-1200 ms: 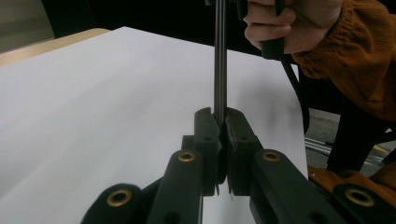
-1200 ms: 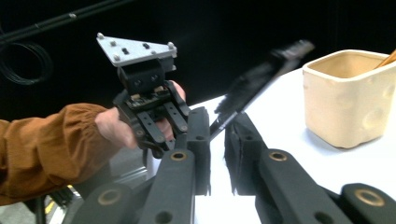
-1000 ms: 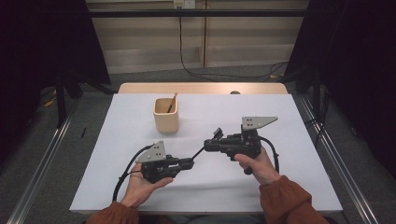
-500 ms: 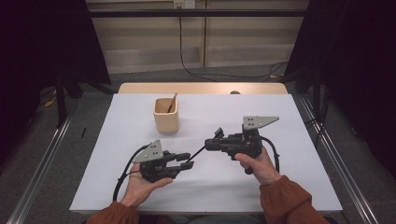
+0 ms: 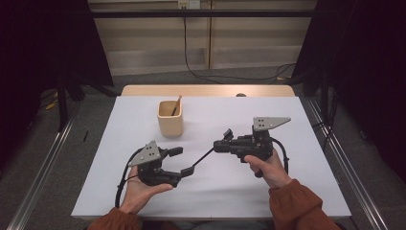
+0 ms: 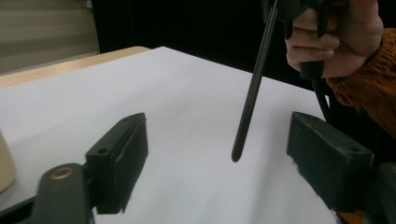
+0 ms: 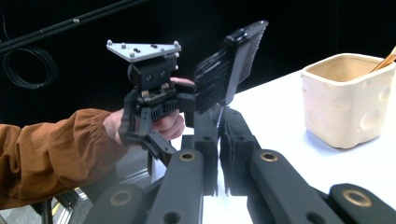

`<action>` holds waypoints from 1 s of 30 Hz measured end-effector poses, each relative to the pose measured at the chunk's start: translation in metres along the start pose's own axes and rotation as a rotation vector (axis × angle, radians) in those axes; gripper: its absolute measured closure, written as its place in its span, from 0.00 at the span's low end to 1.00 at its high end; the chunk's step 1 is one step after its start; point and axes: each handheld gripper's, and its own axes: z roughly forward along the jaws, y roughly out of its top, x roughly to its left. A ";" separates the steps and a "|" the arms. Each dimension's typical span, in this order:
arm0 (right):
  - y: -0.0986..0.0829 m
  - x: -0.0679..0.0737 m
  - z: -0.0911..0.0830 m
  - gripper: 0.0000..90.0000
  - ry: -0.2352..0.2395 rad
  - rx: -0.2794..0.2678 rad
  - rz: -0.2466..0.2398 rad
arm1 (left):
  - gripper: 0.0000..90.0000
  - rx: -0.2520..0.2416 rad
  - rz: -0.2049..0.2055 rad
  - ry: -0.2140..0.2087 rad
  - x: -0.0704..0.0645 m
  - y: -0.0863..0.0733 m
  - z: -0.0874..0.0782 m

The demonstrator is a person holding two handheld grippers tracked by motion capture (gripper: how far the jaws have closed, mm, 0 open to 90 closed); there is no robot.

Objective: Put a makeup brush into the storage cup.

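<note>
High view: a person seated at the near edge of a white-covered table (image 5: 306,191) holds a two-jaw gripper in each hand. The left gripper (image 5: 181,161) lies in an upturned left hand (image 5: 139,189) with its jaws spread wide. The right gripper (image 5: 221,143), held in the right hand (image 5: 268,167), pinches one end of a thin black rod (image 5: 203,155), which slants down toward the gap between the left jaws. A cream square cup (image 5: 170,118) holding a wooden stick (image 5: 176,104) stands farther back, well apart from both tools. Left gripper view: the two black jaws stand far apart over the white surface, and the black rod (image 6: 252,93) hangs down between them, its rounded tip free and touching neither jaw; the right hand (image 6: 336,37), in an orange sleeve (image 6: 362,91), shows at the upper right. Right gripper view: the right jaws are pressed together, though the rod itself cannot be made out between them. Beyond them is the left gripper (image 7: 219,79), jaws apart, topped by its grey three-cornered plate, with the cream cup (image 7: 348,100) at the right.
</note>
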 end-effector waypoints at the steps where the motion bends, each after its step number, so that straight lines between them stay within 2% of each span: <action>1: 0.000 0.000 0.000 0.95 -0.003 0.005 -0.001 | 0.14 -0.002 -0.006 0.007 0.001 0.000 -0.001; 5: 0.002 0.001 -0.002 0.95 -0.010 0.028 -0.003 | 0.04 0.000 -0.024 0.013 0.003 0.001 -0.004; 8: 0.005 0.001 -0.005 0.95 -0.016 0.040 -0.006 | 0.02 -0.001 -0.015 0.012 0.004 0.001 -0.005; 12: 0.007 0.000 -0.008 0.95 -0.026 0.059 -0.005 | 0.02 -0.008 -0.028 0.021 0.005 0.002 -0.007; 14: 0.008 0.000 -0.009 0.95 -0.030 0.071 -0.005 | 0.02 -0.004 -0.027 0.023 0.005 0.002 -0.008; 16: 0.008 0.000 -0.010 0.95 -0.038 0.084 -0.004 | 0.02 -0.019 -0.018 0.021 0.005 0.003 -0.010; 23: 0.009 -0.003 -0.016 0.95 -0.059 0.126 0.009 | 0.02 -0.004 -0.006 0.039 0.004 0.003 -0.012; 27: 0.013 -0.003 -0.017 0.95 -0.061 0.144 0.008 | 0.02 -0.001 -0.004 0.032 0.003 0.004 -0.011; 30: 0.017 -0.004 -0.018 0.95 -0.064 0.164 0.005 | 0.02 0.008 -0.001 0.043 0.002 0.004 -0.010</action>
